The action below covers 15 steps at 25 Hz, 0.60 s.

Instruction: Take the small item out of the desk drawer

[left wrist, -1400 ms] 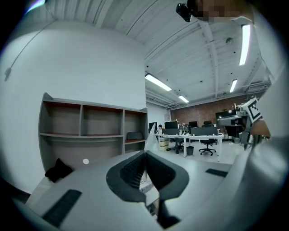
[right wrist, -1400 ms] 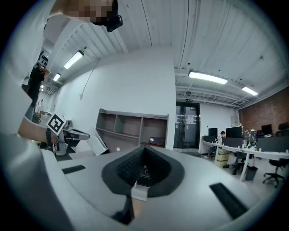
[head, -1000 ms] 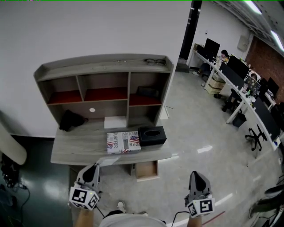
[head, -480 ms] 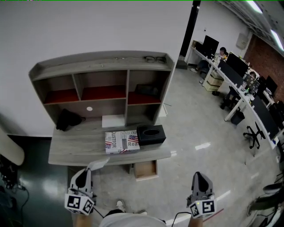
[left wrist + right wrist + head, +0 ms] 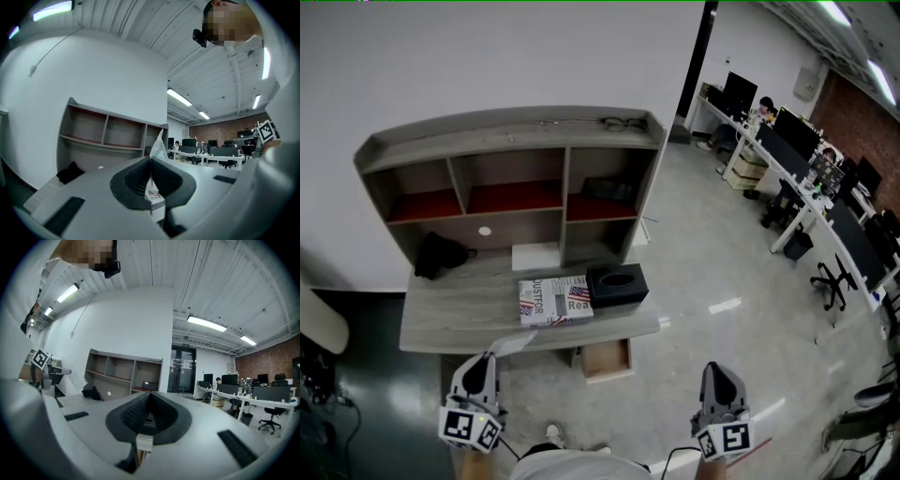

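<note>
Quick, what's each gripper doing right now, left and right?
Left gripper: jaws closed on a small plastic packet.
Right gripper: jaws closed, nothing between them.

A grey counter (image 5: 441, 323) with a shelved hutch (image 5: 506, 131) stands against the white wall. Spectacles (image 5: 619, 123) lie on the hutch's top at the right. On the counter, a dark bundle (image 5: 439, 253) sits at the far left, a flag-printed box (image 5: 555, 300) lies near the front, and a black tissue box (image 5: 617, 285) touches its right side. Below the counter's right end, a wooden drawer (image 5: 607, 359) stands pulled open. The left gripper (image 5: 481, 364) is at near left, a pale thin packet (image 5: 514, 343) sticking out from its fingers toward the counter's near edge. The right gripper (image 5: 715, 368) is at near right, over bare floor. Office desks with monitors (image 5: 797, 141) line the far right.
</note>
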### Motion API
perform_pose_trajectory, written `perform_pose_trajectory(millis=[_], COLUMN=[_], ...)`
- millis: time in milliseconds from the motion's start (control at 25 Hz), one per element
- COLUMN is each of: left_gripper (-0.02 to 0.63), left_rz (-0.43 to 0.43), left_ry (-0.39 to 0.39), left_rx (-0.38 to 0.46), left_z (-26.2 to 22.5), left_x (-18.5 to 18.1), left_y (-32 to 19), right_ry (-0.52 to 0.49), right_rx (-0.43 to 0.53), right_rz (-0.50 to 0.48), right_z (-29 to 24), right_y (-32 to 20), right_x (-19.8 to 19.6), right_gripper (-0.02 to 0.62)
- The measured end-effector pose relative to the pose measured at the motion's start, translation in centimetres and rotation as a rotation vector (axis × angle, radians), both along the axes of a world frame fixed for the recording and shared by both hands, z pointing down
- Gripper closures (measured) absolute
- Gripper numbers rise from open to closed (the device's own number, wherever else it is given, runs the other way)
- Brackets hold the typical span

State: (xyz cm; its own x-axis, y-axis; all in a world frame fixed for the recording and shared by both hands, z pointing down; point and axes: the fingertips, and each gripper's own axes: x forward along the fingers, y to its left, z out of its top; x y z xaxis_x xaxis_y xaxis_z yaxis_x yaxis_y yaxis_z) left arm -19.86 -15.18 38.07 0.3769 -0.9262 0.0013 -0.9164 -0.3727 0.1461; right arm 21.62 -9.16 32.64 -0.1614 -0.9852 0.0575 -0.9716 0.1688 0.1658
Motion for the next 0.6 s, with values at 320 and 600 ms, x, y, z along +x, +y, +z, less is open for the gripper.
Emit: perform_pose_trajectory(millis=[320,600], left_gripper=[0.588,0.588], left_rz=[0.026,0.039], left_ry=[-0.001,0.003], left_rx=[-0.005,0.000], left_z=[0.4,0.3], left_x=[0.4,-0.1], left_y=[-0.4,-0.7], right_ry=[-0.002,0.003], right_rx=[-0.005,-0.002], right_rz=[-0.012,-0.017], right_z=[0.4,0.4], right_y=[-0.3,-0.6], right_x=[-1.4,-2.6], right_gripper=[0.575,0.575])
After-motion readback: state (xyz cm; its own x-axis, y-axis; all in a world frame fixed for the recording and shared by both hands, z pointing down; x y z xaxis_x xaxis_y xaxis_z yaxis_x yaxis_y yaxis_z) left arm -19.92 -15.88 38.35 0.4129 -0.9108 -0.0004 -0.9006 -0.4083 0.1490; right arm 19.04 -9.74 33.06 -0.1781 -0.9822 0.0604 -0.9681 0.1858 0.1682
